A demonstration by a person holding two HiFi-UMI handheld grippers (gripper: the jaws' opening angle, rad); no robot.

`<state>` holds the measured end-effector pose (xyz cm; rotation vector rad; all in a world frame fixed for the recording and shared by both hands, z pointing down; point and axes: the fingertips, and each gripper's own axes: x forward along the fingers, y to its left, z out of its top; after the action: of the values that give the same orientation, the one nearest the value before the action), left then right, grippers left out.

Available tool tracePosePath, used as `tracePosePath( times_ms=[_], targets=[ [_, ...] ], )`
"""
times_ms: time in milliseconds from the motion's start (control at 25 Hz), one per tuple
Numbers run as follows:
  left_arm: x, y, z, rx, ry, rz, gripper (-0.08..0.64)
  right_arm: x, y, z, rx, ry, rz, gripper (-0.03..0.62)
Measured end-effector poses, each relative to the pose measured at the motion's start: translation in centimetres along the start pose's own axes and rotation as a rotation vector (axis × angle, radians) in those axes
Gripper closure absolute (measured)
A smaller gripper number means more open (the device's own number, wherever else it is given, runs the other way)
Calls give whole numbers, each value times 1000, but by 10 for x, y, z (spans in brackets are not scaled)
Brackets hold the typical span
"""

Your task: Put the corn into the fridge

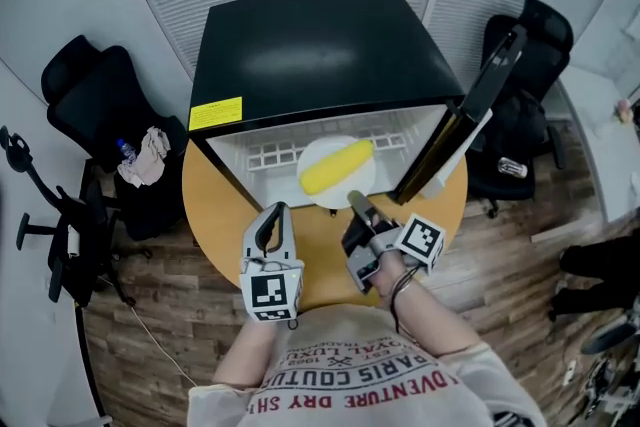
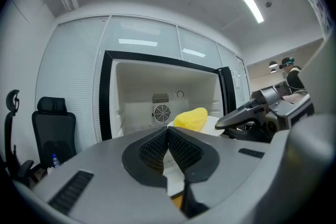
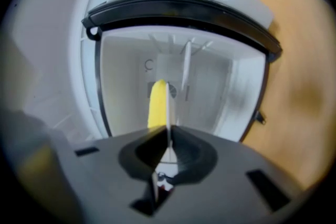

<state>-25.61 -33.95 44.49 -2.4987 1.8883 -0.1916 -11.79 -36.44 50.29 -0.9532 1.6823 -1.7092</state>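
Observation:
A yellow corn cob [image 1: 337,166] lies on a white plate [image 1: 357,187] at the mouth of the open black fridge [image 1: 310,45], partly over its white shelf. My right gripper [image 1: 356,204] is shut on the plate's near rim. In the right gripper view the plate [image 3: 168,105] runs edge-on between the jaws, with the corn [image 3: 156,105] to its left. My left gripper [image 1: 277,213] hovers over the table left of the plate, shut on nothing. From the left gripper view its pads [image 2: 181,147] meet, and the corn [image 2: 191,118] shows beyond.
The fridge stands on a round wooden table [image 1: 215,215], with its door [image 1: 470,110] swung open to the right. A black office chair [image 1: 100,115] with a cloth and bottle stands on the left, another chair [image 1: 520,95] on the right.

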Motion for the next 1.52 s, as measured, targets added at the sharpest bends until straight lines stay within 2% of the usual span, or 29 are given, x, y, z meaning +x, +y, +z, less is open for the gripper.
tracePosePath(
  times_ms=[520,720,1280,1520],
  targets=[
    [35,28,-8,-27,3,-41,528,49,-7,10,7,-108,-40,546],
    [47,32,-12,-39,12,-44,528,61,-11,14,40,-133,-58,546],
    [60,35,-24,-49,46,-27,528,87,-11,23,27,-114,-68,543],
    [63,32,-27,-51,51,-26,527,89,-11,23,42,-97,-24,538]
  ],
)
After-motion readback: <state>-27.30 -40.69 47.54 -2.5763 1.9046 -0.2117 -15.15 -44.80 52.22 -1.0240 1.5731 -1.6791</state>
